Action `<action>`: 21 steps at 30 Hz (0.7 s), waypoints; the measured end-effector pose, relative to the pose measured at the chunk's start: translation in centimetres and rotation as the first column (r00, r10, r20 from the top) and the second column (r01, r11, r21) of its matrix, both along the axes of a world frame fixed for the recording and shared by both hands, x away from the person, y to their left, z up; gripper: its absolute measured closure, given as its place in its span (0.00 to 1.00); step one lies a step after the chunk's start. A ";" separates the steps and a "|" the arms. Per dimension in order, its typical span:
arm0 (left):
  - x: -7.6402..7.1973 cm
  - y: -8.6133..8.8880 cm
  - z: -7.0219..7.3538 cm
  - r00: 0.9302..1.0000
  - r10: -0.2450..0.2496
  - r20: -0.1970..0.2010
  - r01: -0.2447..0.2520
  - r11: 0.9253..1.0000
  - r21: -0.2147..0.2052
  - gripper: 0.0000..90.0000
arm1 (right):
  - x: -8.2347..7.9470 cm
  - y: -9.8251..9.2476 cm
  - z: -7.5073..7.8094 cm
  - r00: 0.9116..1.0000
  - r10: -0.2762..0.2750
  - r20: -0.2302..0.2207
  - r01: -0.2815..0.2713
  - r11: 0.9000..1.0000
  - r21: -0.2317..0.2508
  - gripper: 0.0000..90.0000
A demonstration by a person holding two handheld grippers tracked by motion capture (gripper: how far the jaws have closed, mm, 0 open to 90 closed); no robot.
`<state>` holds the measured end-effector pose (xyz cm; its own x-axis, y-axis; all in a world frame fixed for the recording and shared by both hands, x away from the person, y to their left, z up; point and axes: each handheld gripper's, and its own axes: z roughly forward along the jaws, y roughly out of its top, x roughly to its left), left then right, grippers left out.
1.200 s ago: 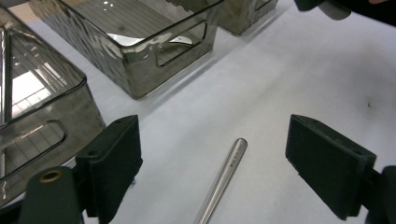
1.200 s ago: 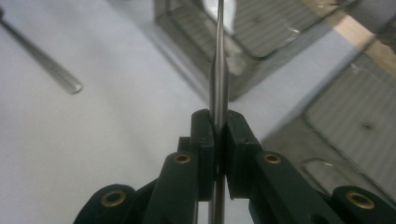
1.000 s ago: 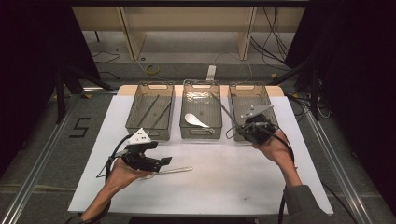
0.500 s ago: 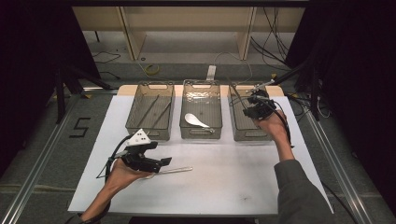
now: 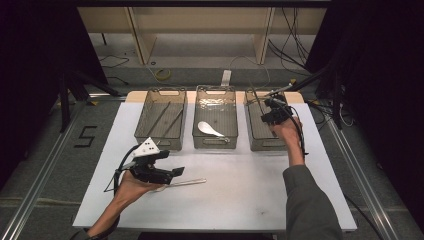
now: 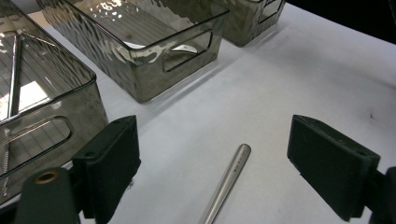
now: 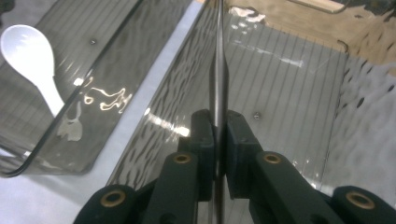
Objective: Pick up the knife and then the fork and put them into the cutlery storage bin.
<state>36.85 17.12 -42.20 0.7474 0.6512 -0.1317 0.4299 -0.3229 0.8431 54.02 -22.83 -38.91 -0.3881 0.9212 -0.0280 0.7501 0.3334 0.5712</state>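
Steel glints in both my grips. From the high view, my right gripper [image 5: 274, 111] hangs over the far end of the right-hand bin [image 5: 265, 142], my forearm stretched forward up the table's right side, wrist bent inward. A thin metal rod [image 5: 257, 102] sticks out from its jaws over that bin. My left gripper [image 5: 156, 172] lies low over the white table [image 5: 240, 200], near its front left part, jaws pointing to the right, with a second metal rod [image 5: 187, 182] lying flat on the sheet just ahead of it.

Looking along my left gripper, the pads [image 6: 109, 161] stand wide apart, and the second rod's rounded end [image 6: 233, 170] rests on the table between them, touching neither. Two of the smoky plastic bins stand just beyond.

Looking along my right gripper, the pads [image 7: 201, 135] are pressed together on the thin rod [image 7: 218, 74], which runs straight ahead above the ribbed floor of the right-hand bin [image 7: 299, 65]. A white spoon [image 7: 32, 60] lies in the middle bin [image 7: 112, 56] alongside.
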 end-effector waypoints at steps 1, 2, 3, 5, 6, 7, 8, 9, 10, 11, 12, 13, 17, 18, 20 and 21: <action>0.0 0.0 0.0 1.000 -0.001 0.003 0.001 1.000 -0.001 0.18 | 0.1 0.0 -0.1 1.000 -0.007 -0.002 0.007 1.000 0.003 0.93; 0.0 0.0 0.1 1.000 0.003 0.005 -0.003 1.000 -0.007 0.18 | 0.1 0.0 -0.2 1.000 -0.015 -0.004 0.015 1.000 0.005 0.93; 0.0 0.1 0.0 1.000 0.004 0.003 -0.004 1.000 -0.007 0.18 | 0.2 0.0 -0.2 1.000 -0.023 -0.006 0.023 1.000 0.009 0.93; 0.1 0.1 -0.1 1.000 0.008 -0.003 -0.008 1.000 -0.004 0.18 | 0.2 -0.1 -0.3 0.999 -0.035 -0.007 0.035 0.999 0.011 0.93; 0.1 0.1 -0.1 1.000 0.005 -0.006 -0.005 1.000 -0.002 0.18 | 0.3 -0.1 -0.4 0.999 -0.044 -0.009 0.044 0.999 0.010 0.93; 0.1 0.1 -0.1 1.000 0.000 -0.010 0.000 1.000 0.003 0.18 | 0.3 -0.1 -0.4 0.999 -0.053 -0.008 0.053 0.999 0.005 0.93; 0.1 0.0 -0.2 1.000 -0.002 -0.009 0.002 1.000 0.007 0.18 | 0.3 -0.1 -0.5 0.998 -0.059 -0.010 0.059 0.998 0.006 0.93; 0.1 -0.1 -0.2 1.000 -0.009 -0.011 0.009 1.000 0.016 0.18 | 0.4 -0.1 -0.5 0.998 -0.063 -0.010 0.063 0.998 0.007 0.93; 0.1 -0.2 -0.2 1.000 -0.009 -0.011 0.009 1.000 0.017 0.18 | 0.4 -0.1 -0.6 0.998 -0.068 -0.012 0.068 0.998 0.004 0.93; 0.0 -0.2 -0.2 1.000 -0.009 -0.011 0.010 1.000 0.018 0.18 | 0.5 -0.1 -0.7 0.997 -0.072 -0.011 0.072 0.997 0.002 0.93; 0.0 -0.2 -0.2 1.000 -0.010 -0.011 0.010 1.000 0.018 0.18 | 0.5 -0.1 -0.8 0.997 -0.081 -0.019 0.081 0.997 0.005 0.93; 0.0 -0.2 -0.2 1.000 -0.009 -0.008 0.009 1.000 0.017 0.18 | 0.6 -0.2 -1.0 0.996 -0.088 -0.021 0.088 0.996 0.004 0.93; 0.0 0.0 -0.1 1.000 -0.007 -0.007 0.008 1.000 0.013 0.18 | 0.7 -0.2 -1.6 0.994 -0.102 -0.033 0.102 0.995 -0.002 0.93; 0.0 -0.1 -0.1 1.000 -0.009 -0.012 0.009 1.000 0.016 0.18 | 0.8 -0.2 -1.7 0.994 -0.105 -0.034 0.105 0.994 -0.003 0.93; 0.0 -0.2 -0.2 1.000 -0.010 -0.013 0.010 1.000 0.018 0.18 | 0.8 0.0 -1.9 0.992 -0.119 -0.034 0.118 0.993 -0.012 0.93; 0.0 -0.2 -0.2 1.000 -0.012 -0.011 0.013 1.000 0.023 0.18 | 0.8 0.0 -2.1 0.992 -0.123 -0.037 0.123 0.992 -0.009 0.93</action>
<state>36.86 16.92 -42.41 0.7542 0.6447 -0.1248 0.4348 -0.3477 0.8307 54.82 -22.82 -40.98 -0.2730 0.9618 -0.0221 0.8063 0.2413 0.5400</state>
